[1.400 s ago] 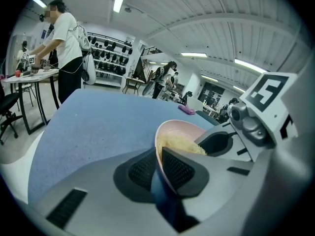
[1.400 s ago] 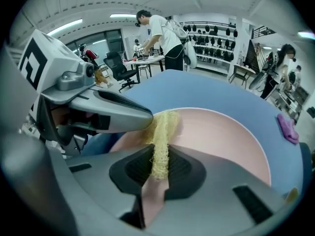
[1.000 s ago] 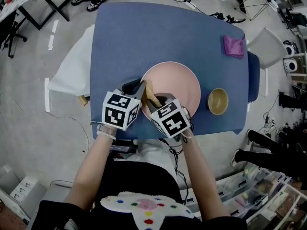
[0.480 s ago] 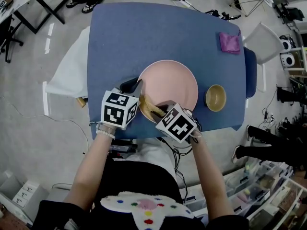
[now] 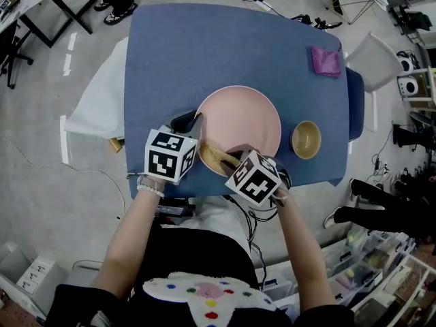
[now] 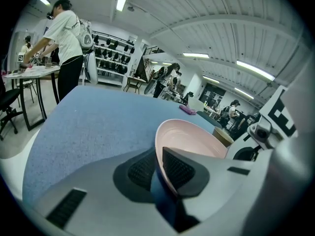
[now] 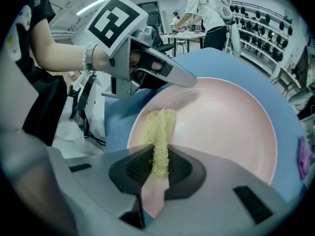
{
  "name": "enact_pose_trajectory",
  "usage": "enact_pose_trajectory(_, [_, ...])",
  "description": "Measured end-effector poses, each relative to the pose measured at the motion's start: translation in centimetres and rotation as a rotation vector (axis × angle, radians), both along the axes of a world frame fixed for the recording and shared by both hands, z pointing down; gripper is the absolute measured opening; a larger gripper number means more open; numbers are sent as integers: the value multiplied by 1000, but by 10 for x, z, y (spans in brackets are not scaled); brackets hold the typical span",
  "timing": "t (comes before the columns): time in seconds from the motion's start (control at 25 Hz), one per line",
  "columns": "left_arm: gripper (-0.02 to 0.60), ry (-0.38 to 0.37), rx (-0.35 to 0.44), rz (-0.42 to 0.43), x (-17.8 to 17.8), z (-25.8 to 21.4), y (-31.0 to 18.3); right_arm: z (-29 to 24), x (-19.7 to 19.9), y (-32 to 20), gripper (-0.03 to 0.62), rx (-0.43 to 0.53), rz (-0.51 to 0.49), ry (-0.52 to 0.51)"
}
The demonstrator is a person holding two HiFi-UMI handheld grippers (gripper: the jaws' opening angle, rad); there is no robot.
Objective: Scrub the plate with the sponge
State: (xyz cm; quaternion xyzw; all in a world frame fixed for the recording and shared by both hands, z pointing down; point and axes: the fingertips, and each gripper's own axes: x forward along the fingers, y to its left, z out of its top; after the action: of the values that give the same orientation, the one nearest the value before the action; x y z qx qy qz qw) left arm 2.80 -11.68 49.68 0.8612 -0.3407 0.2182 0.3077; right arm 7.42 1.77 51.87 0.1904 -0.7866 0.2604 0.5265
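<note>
A pink plate (image 5: 242,118) lies on the blue table (image 5: 204,53), near its front edge. My left gripper (image 5: 194,125) is shut on the plate's left rim (image 6: 160,154), one pad on each side of it. My right gripper (image 5: 228,159) is shut on a thin yellow mesh sponge (image 7: 160,141), which lies flat against the plate (image 7: 221,127) near its front left rim. In the head view the sponge (image 5: 214,155) shows as a yellow strip between the two marker cubes.
A small tan bowl (image 5: 306,139) stands to the right of the plate. A purple cloth (image 5: 326,60) lies at the table's far right corner. A white chair (image 5: 371,60) stands beyond the right edge. People work at tables in the background.
My right gripper has slid with the sponge toward the plate's front rim and rolled its wrist. The left gripper has kept its grip on the rim without moving.
</note>
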Motion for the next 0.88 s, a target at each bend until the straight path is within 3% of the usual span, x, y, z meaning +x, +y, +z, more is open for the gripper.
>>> enact_pose_trajectory(0.88, [52, -27, 31, -2, -1, -1, 1, -3, 35, -86, 60, 209, 226, 58])
